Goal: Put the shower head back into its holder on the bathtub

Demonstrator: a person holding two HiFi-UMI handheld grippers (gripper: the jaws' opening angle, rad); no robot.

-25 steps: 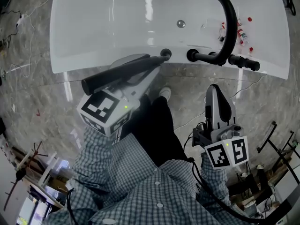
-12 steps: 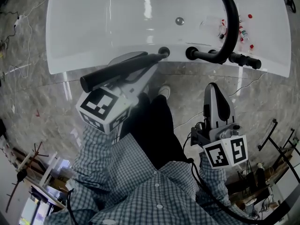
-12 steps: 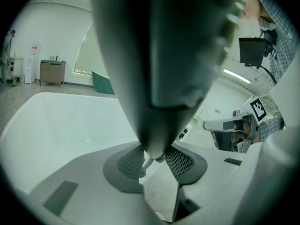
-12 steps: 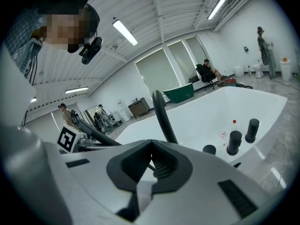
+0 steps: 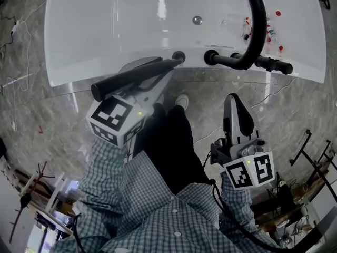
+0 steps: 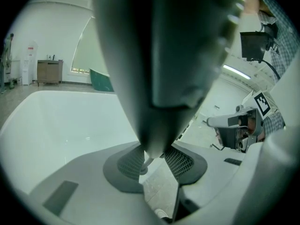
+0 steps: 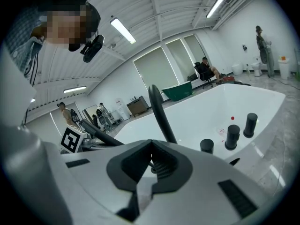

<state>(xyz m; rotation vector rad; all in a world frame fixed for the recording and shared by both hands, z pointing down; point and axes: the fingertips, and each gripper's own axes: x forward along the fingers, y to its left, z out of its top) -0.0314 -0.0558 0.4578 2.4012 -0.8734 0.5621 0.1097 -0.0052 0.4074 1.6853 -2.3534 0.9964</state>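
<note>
White bathtub (image 5: 105,30): fills the top of the head view, with its near rim towards the person.
Shower head (image 5: 131,77): black, lying slantwise in the left gripper (image 5: 167,71). Its far tip is at the holder (image 5: 178,56) on the rim; whether it sits inside cannot be told.
Spout (image 5: 256,25): black, arched over the bathtub to the right of the holder, with black knobs (image 5: 273,65) beside its foot.
Right gripper (image 5: 232,100): lower right, well apart from the bathtub, over the grey stone floor (image 5: 295,109).
Person: checked shirt (image 5: 158,204), dark trousers (image 5: 168,141), one shoe (image 5: 181,101) just below the rim.
Left gripper view, grip: the ribbed pads (image 6: 180,161) pinch the shower head, whose dark body fills the middle of the frame. The white basin lies to the left, the right gripper at far right.
Right gripper view, jaws: pressed together, nothing between them.
Right gripper view, beyond: the spout rises behind the jaws and three knobs stand on the rim to the right. The left gripper's marker cube (image 7: 70,139) shows at left, beside the shower head.
</note>
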